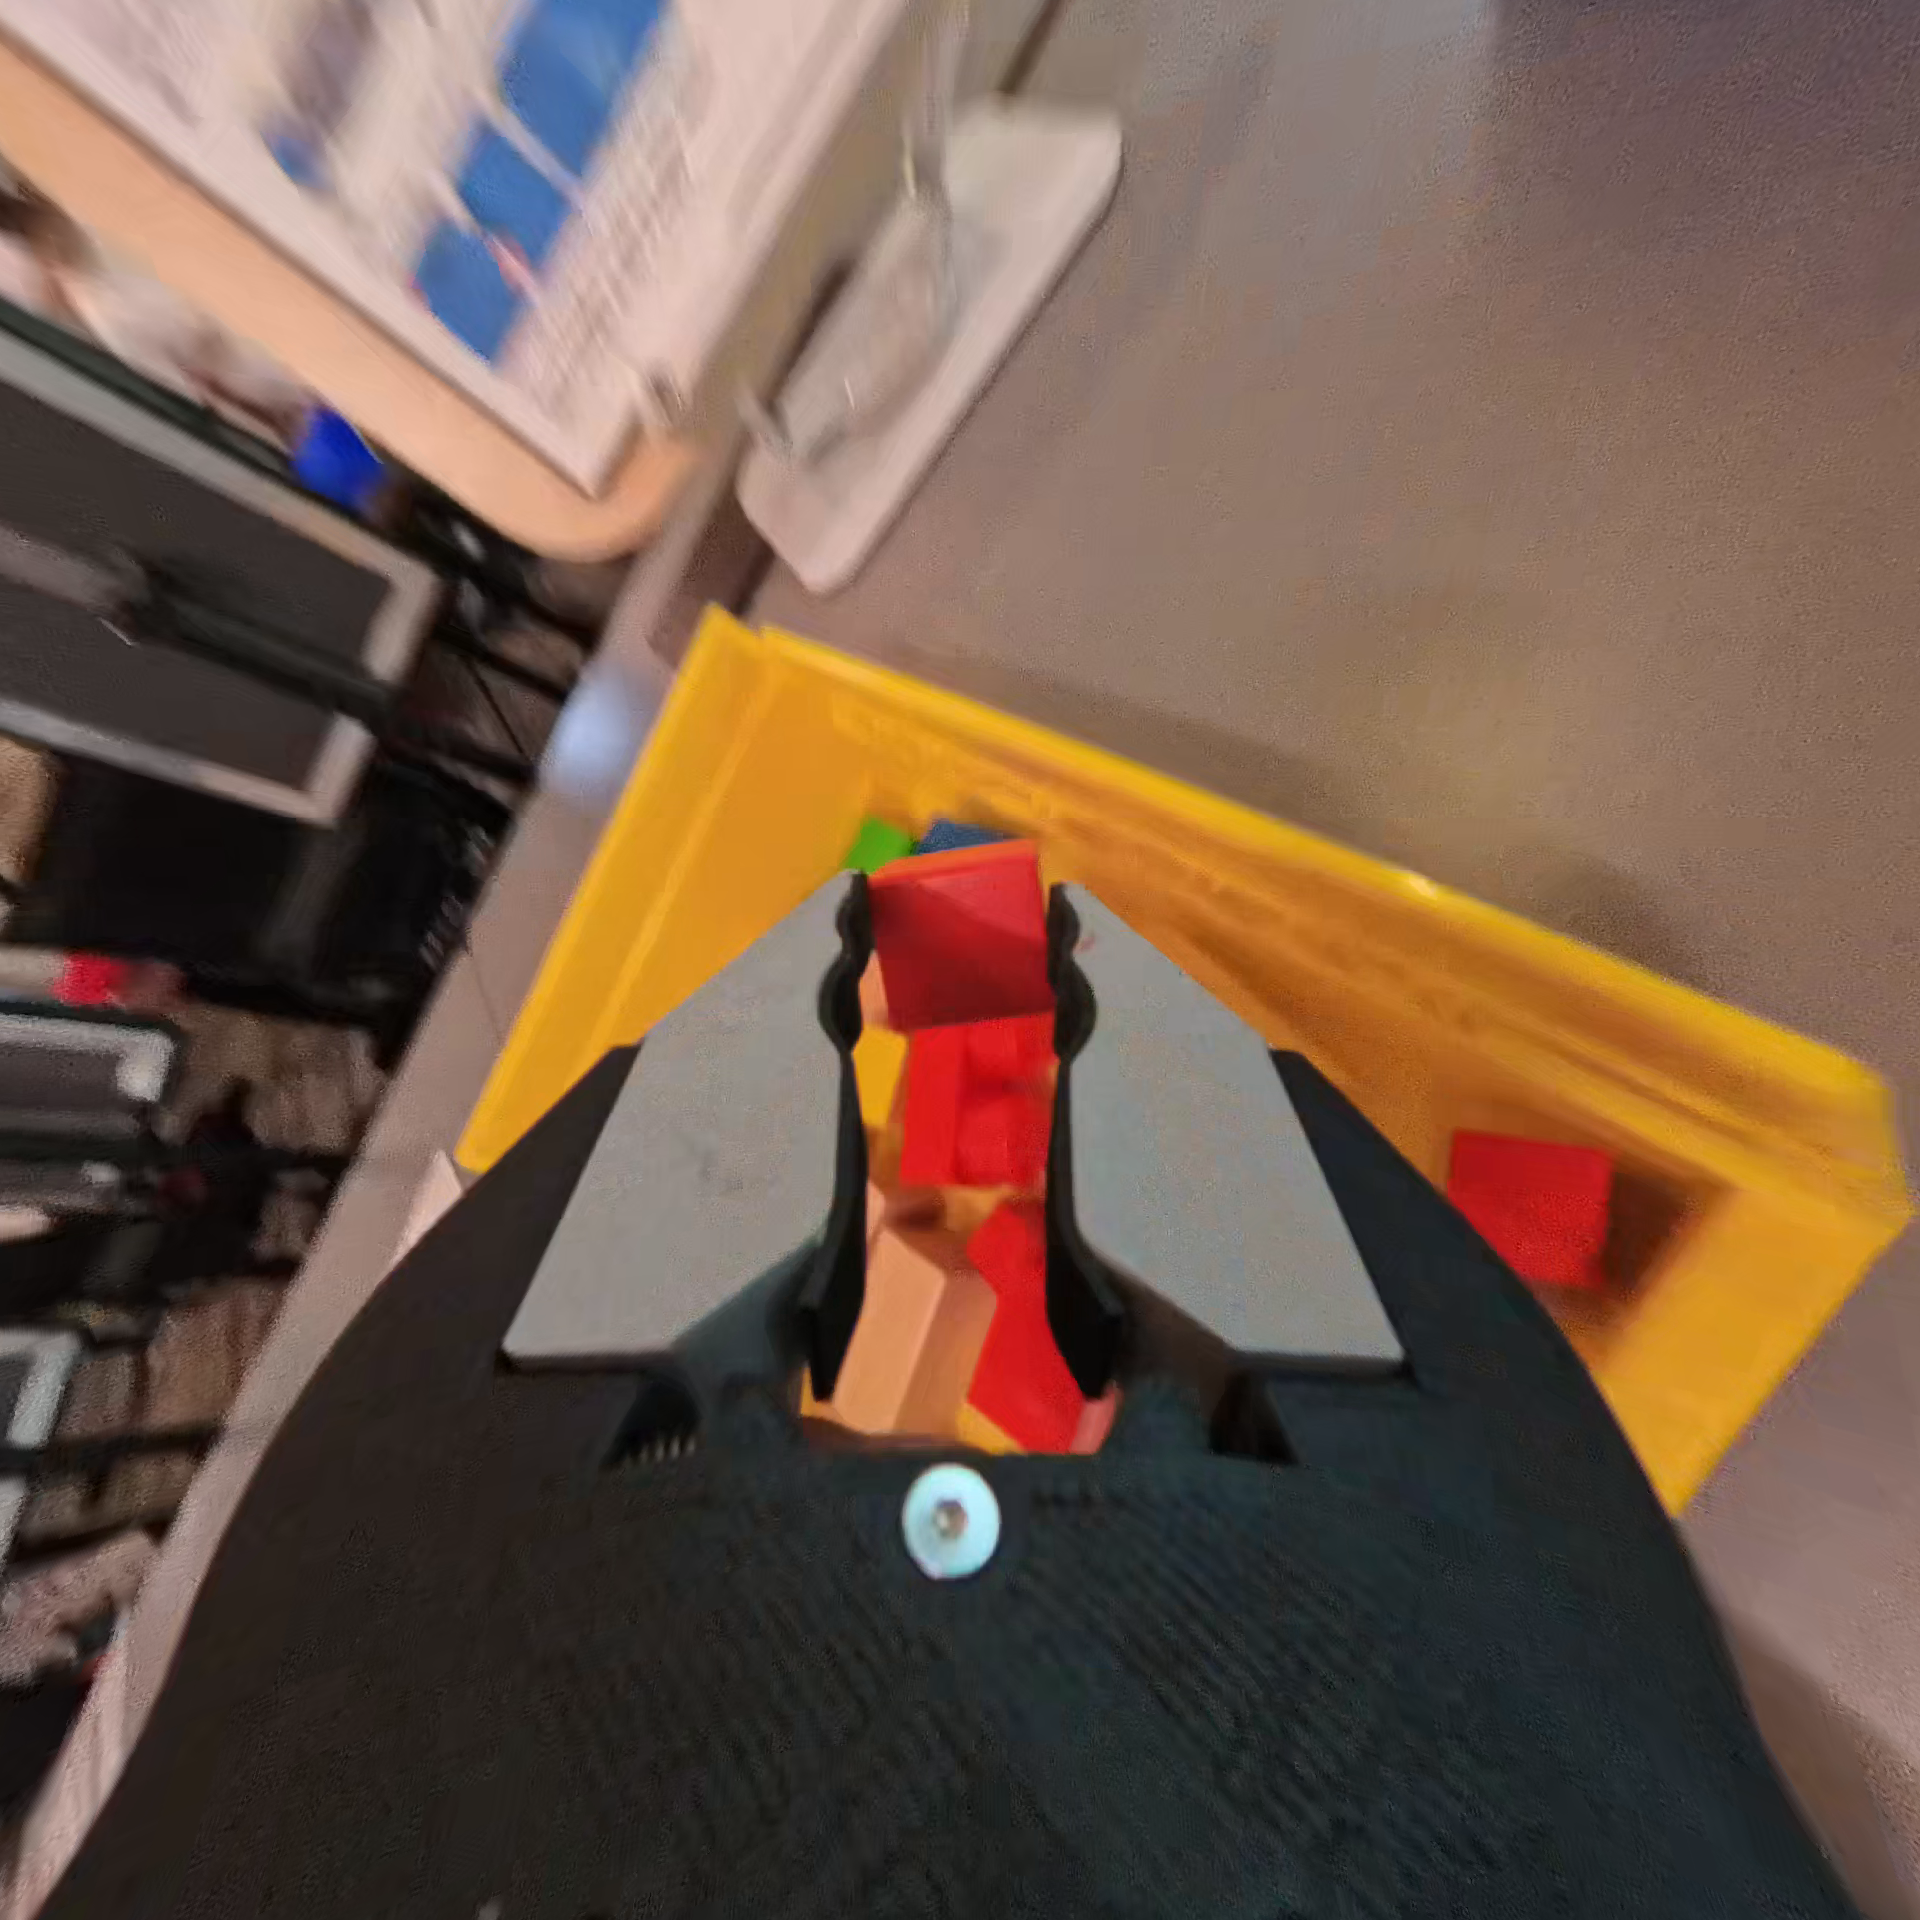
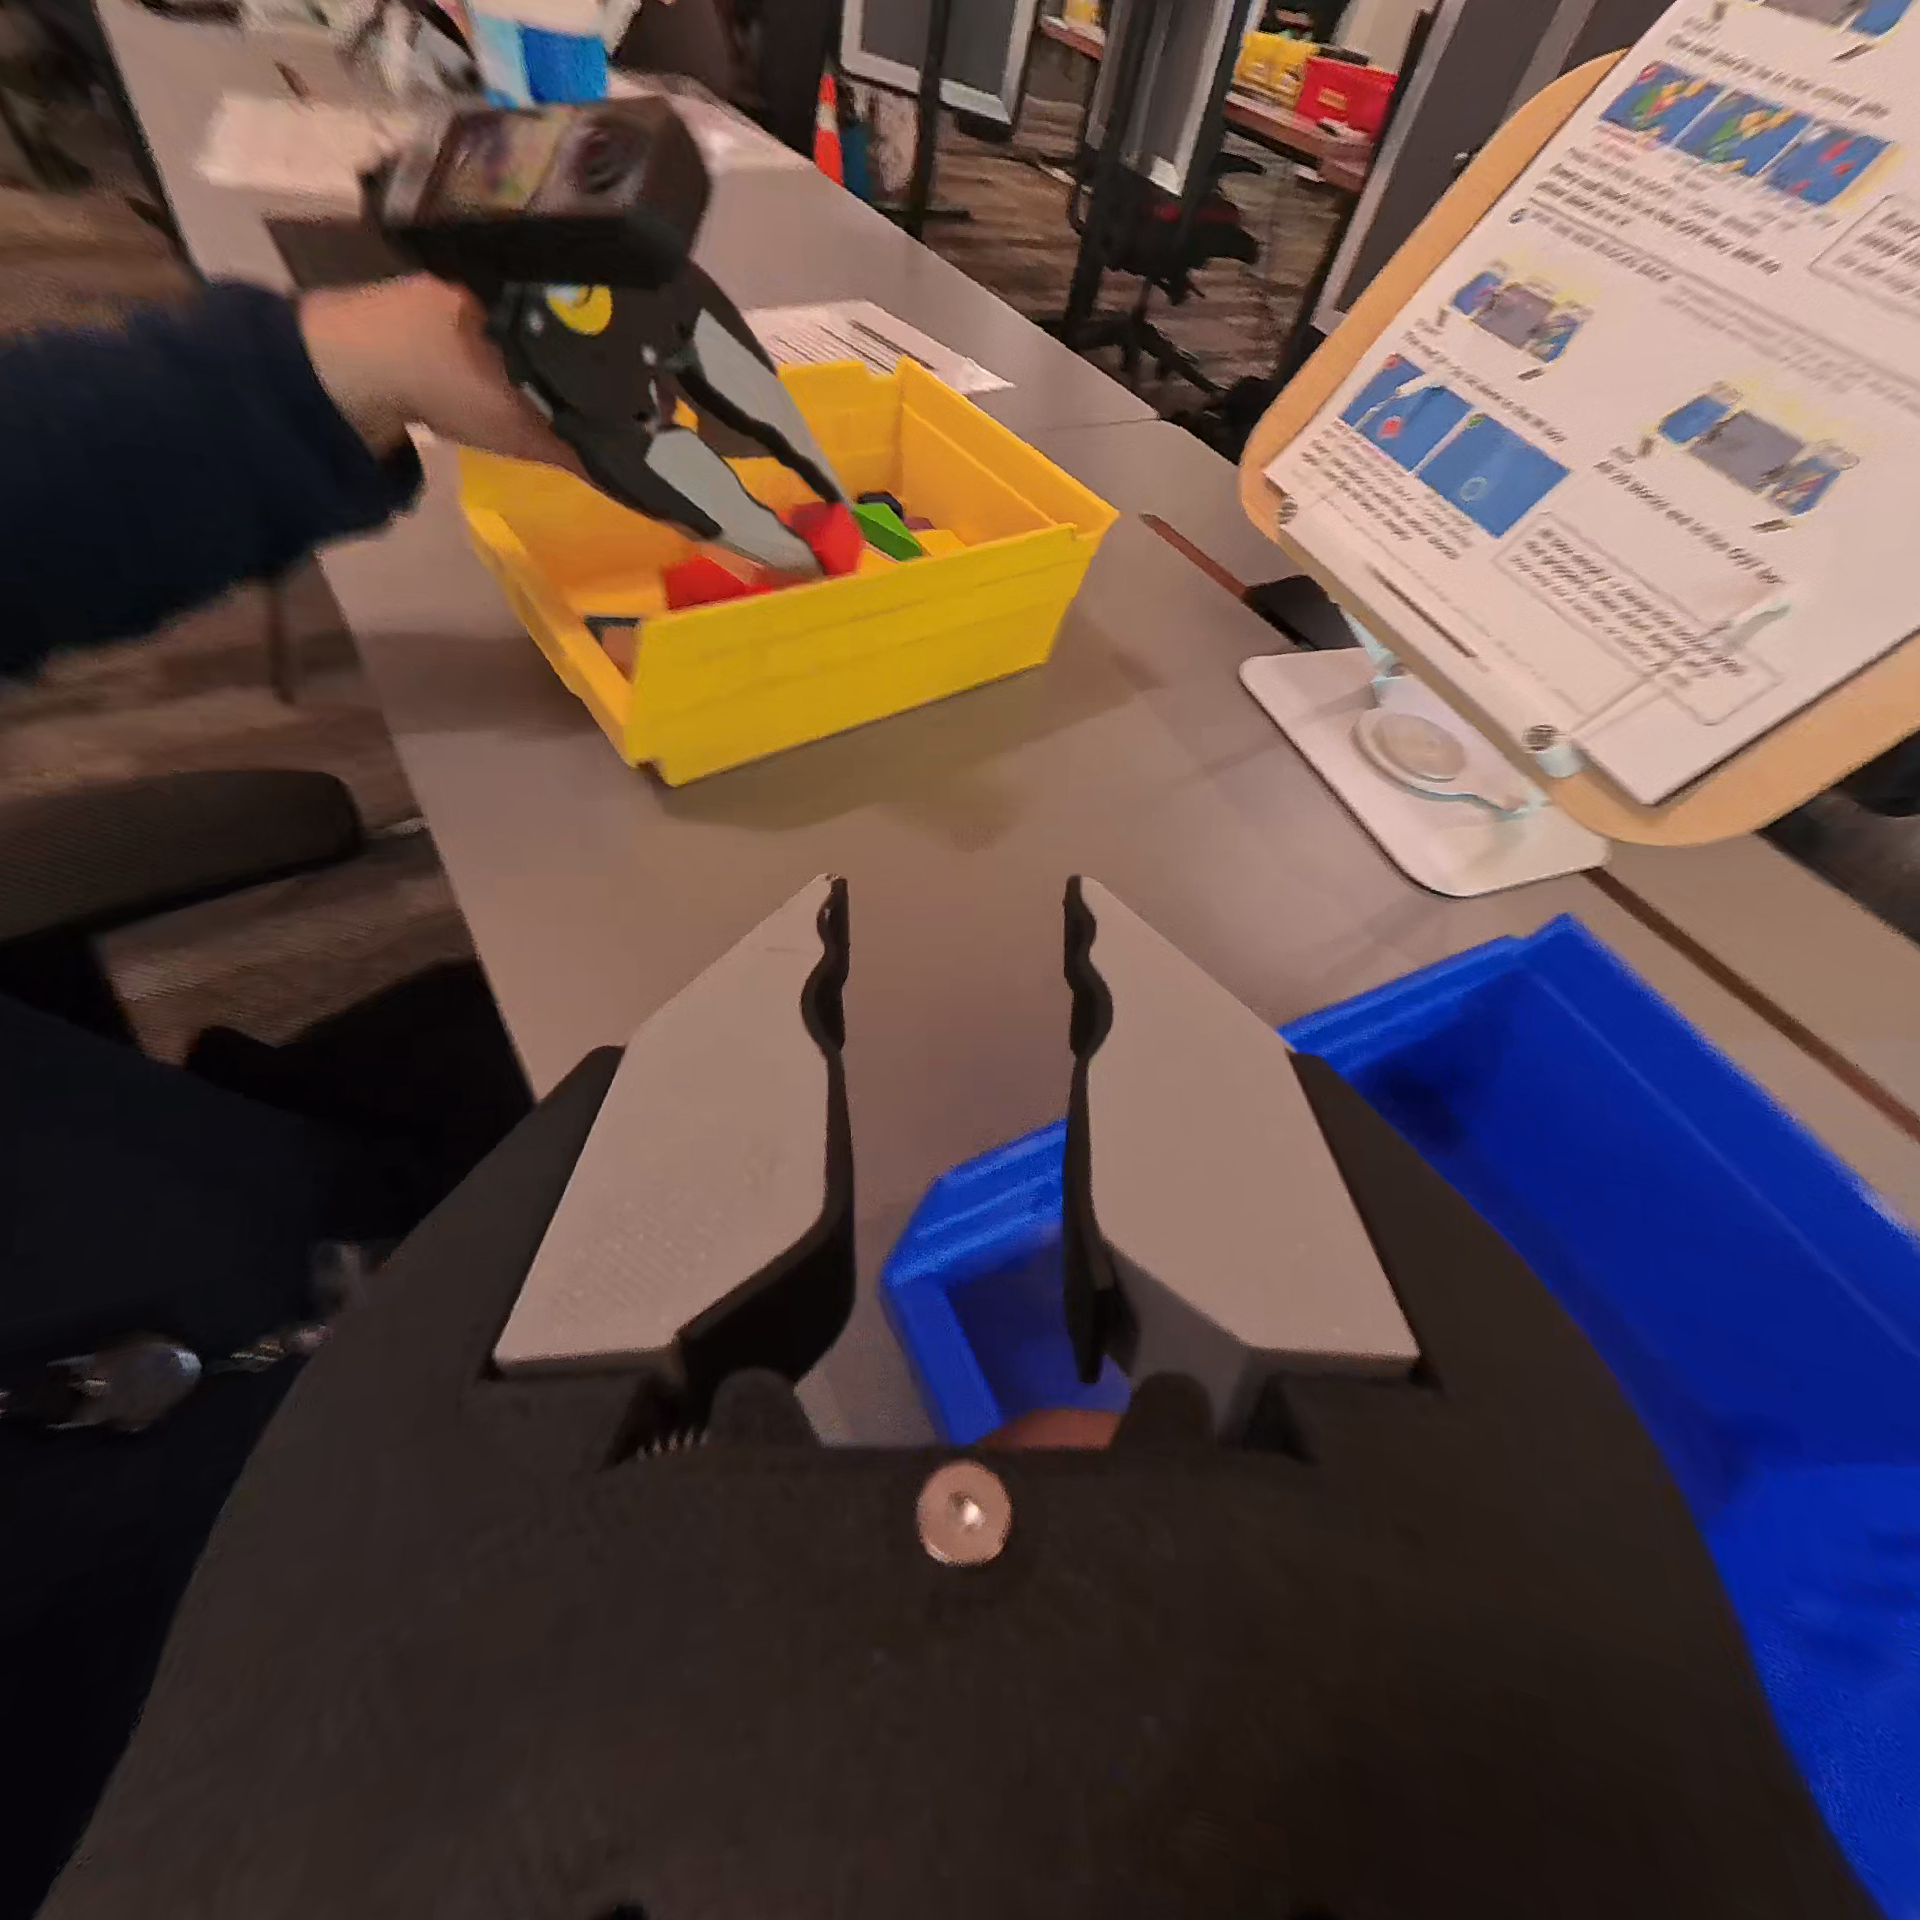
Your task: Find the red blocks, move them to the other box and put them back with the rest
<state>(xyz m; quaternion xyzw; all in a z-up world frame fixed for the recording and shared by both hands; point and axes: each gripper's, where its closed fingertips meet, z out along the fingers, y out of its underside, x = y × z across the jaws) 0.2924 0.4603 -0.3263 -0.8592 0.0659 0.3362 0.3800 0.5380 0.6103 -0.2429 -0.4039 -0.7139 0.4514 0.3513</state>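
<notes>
My left gripper (image 1: 958,904) is shut on a red block (image 1: 961,951), with both pads pressed against its sides, over the yellow box (image 1: 1351,935). The right wrist view shows this gripper (image 2: 831,535) reaching down into the yellow box (image 2: 852,665) with the red block (image 2: 826,525) at its tips. More red blocks (image 1: 1527,1205) (image 1: 977,1112) lie in the box among a green block (image 1: 878,842) and other coloured ones. My right gripper (image 2: 956,904) is open and empty above the grey table, just left of the blue box (image 2: 1610,1122).
A tilted board with an instruction sheet (image 2: 1610,416) stands on a white base (image 2: 1423,769) at the right. A person's sleeve (image 2: 156,447) reaches in from the left. A chair (image 2: 156,831) stands beyond the table's left edge. A paper (image 2: 883,332) lies behind the yellow box.
</notes>
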